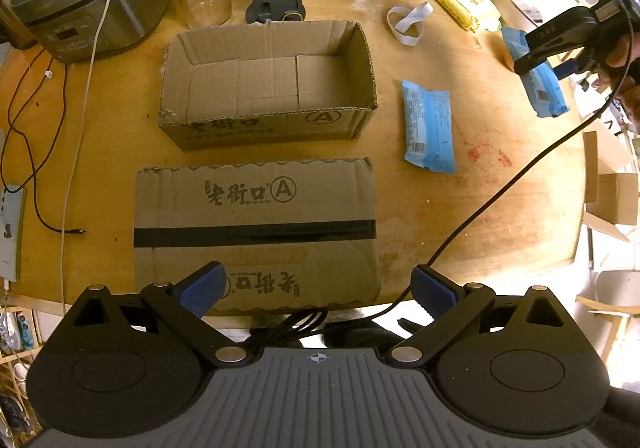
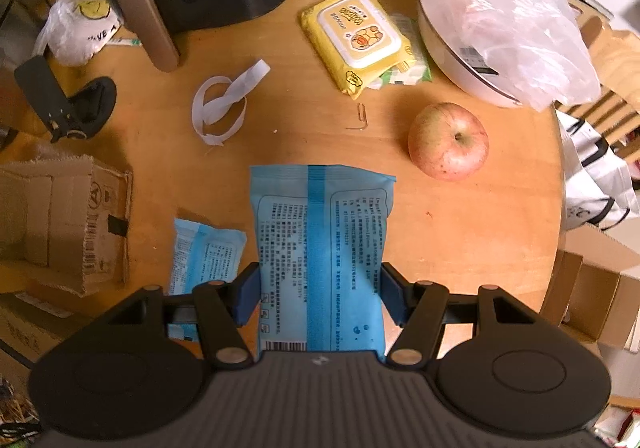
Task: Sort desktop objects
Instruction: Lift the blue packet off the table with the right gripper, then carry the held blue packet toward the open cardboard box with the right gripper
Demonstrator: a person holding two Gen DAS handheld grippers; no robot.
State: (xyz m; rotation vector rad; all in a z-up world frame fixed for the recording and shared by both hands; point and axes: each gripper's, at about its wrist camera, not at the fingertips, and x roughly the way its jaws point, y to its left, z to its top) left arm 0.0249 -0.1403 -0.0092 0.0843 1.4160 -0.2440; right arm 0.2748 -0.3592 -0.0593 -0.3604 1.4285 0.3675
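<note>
Soft, light blue tissue pack is sagging while I am clenching the right tool across its middle, the left tool hanging released.

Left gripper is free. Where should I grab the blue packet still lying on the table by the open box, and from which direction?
Judging by its pose, come straight down on the blue packet and pinch across its narrow width at the middle. It lies flat, its long axis running away from the camera, with bare table on both long sides. The left gripper is open; the open box stands clear.
</note>
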